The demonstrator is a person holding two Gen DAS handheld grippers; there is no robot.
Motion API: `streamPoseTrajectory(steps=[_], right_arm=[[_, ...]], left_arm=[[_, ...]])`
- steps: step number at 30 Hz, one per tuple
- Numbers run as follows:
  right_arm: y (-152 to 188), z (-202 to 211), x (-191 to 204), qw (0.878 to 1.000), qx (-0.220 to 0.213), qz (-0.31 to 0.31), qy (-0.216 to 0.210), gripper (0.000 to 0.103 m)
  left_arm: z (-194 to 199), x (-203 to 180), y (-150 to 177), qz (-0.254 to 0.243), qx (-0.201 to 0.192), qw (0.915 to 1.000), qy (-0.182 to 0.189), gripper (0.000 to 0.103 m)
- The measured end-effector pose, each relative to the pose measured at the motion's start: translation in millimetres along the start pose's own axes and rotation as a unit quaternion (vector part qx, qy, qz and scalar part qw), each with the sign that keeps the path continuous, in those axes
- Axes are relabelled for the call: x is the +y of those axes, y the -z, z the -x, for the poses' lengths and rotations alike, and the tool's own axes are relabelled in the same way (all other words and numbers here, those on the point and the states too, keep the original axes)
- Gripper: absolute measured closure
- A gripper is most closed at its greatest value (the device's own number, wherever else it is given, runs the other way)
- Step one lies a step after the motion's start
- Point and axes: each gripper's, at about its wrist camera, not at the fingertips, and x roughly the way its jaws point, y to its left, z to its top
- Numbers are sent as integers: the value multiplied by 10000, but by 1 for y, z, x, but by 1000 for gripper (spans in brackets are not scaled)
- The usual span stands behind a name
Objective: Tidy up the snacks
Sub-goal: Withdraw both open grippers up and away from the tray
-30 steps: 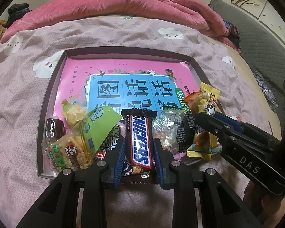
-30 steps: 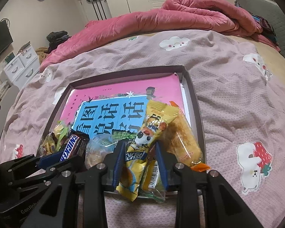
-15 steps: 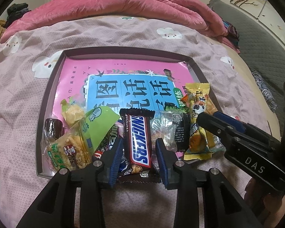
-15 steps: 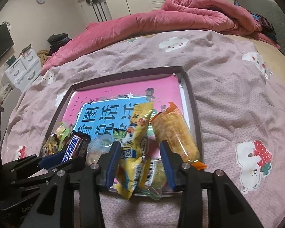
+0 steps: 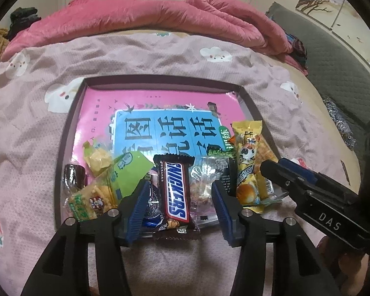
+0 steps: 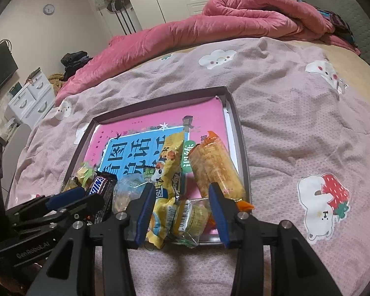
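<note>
A dark tray (image 5: 69,128) with a pink and blue book in it lies on the bed; it also shows in the right wrist view (image 6: 241,148). Snacks lie along its near edge. My left gripper (image 5: 177,204) is open around a Snickers bar (image 5: 175,192), which lies free between the jaws. A green rice-cracker pack (image 5: 103,192) lies to its left. My right gripper (image 6: 182,209) is open around a yellow cartoon snack pack (image 6: 165,185), which lies free in the tray. An orange cracker pack (image 6: 214,167) lies to its right.
A pink quilt (image 5: 148,22) is heaped at the far side of the bed. The printed bedsheet (image 6: 296,128) spreads around the tray. White drawers (image 6: 29,98) stand at the far left. The right gripper's body (image 5: 320,207) shows at the lower right of the left wrist view.
Both grippers have opened and let go of their snacks: the left released the Snickers bar, the right released the yellow pack. Both snacks now rest in the tray.
</note>
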Motion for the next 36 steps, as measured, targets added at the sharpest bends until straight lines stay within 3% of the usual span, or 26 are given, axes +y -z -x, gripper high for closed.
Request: streamPoseTrajectory(steps=[8, 12, 15, 22, 36], right_arm=[[-1, 13, 3, 9997, -211, 128, 54, 58], [1, 23, 7, 9992, -315, 243, 33, 47], [7, 30, 11, 9989, -356, 308, -2, 47], [28, 45, 27, 9976, -447, 528, 84, 35], [40, 62, 40, 9937, -807, 712, 308, 27]], left_arm=[[19, -2, -3, -28, -164, 9998, -134, 40], [26, 0, 0, 0, -150, 9997, -176, 38], [30, 3, 7, -8, -138, 9996, -256, 35], [37, 8, 33, -66, -99, 9988, -468, 35], [48, 13, 48, -69, -272, 9973, -680, 34]])
